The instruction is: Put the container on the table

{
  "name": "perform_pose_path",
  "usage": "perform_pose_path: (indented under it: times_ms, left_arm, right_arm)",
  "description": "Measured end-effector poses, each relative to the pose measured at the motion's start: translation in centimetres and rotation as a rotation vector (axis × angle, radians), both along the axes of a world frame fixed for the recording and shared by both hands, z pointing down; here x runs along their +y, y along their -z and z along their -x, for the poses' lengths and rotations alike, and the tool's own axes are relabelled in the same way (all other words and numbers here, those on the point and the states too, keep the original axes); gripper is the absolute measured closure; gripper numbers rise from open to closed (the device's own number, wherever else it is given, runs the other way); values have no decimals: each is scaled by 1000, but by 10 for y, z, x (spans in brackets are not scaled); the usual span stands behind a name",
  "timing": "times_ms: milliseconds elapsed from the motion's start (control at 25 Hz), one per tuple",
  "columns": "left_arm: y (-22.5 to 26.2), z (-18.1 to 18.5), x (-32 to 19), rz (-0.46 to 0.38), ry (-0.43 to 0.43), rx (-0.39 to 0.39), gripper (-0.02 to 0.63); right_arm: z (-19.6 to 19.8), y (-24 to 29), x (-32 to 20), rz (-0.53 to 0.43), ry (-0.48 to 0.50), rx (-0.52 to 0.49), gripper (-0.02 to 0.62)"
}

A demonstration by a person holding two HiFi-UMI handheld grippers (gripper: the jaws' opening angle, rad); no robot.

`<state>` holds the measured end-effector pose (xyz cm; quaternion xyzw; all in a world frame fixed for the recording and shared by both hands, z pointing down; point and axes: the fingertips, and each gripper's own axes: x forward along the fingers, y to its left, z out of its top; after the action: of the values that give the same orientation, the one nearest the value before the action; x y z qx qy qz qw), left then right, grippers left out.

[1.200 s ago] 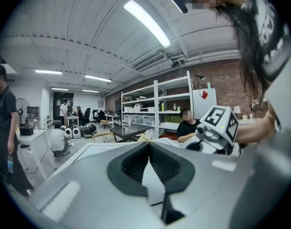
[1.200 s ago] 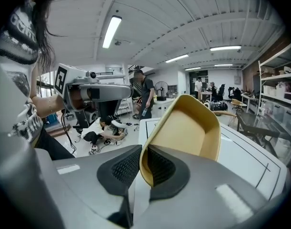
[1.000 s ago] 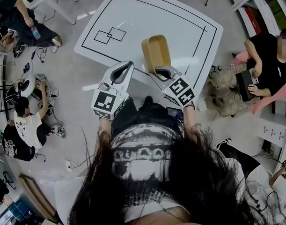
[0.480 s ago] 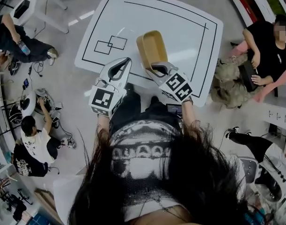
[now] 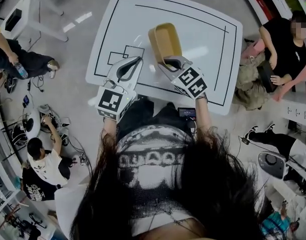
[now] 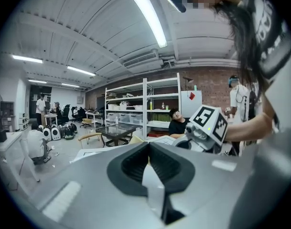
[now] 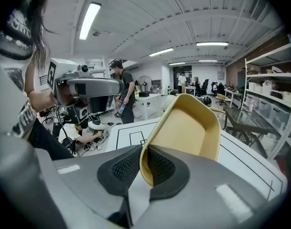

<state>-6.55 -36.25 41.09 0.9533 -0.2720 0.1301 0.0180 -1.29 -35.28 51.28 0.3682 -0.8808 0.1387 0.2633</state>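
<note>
One container is in play, a tan, smooth-walled plastic tub, oblong with rounded corners and a shallow open well. One white table lies below it, its top matte, marked with a black border line and two overlapping squares toward its left side. There are two grippers, each grey-shelled and carrying one cube of black-and-white square markers.

The right gripper has its dark, textured pads clamped on the container's near end wall, one pad inside the well and one outside. The tub is held over the middle of the table, toward the person's edge. Whether its underside touches the top I cannot tell. Its long axis runs straight away from the gripper toward the table's far edge, and its open side faces up. In the right gripper view the container rises tilted from the jaws, its hollow showing.

The left gripper is beside it, to the left, jaws together on nothing.
</note>
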Motion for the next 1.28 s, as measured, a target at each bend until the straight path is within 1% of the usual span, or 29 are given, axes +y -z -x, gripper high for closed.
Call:
perform_pose_path:
  times_ms: [320, 480, 640, 800, 1040, 1160, 1280]
  left_arm:
    - [0, 30, -38, -3, -33, 22, 606]
    - [-2, 45, -53, -5, -39, 13, 606]
    - [-6, 61, -65, -13, -36, -9, 606]
    - [-11, 83, -76, -2, -10, -18, 606]
    - [-11, 103, -88, -8, 13, -16, 606]
    - [-13, 109, -89, -4, 18, -14, 606]
    - [-16, 112, -85, 9, 12, -17, 606]
  right_arm:
    - [4, -5, -67, -2, -60, 73, 555]
    - [-2, -14, -102, 14, -103, 117, 555]
    - [-9, -30, -134, 49, -123, 168, 555]
    - [-10, -55, -160, 102, -109, 221, 555]
    - [-14, -100, -183, 186, -85, 322, 555]
    - [-16, -115, -185, 215, -68, 384, 555]
    - [-20, -123, -179, 216, -80, 429, 552]
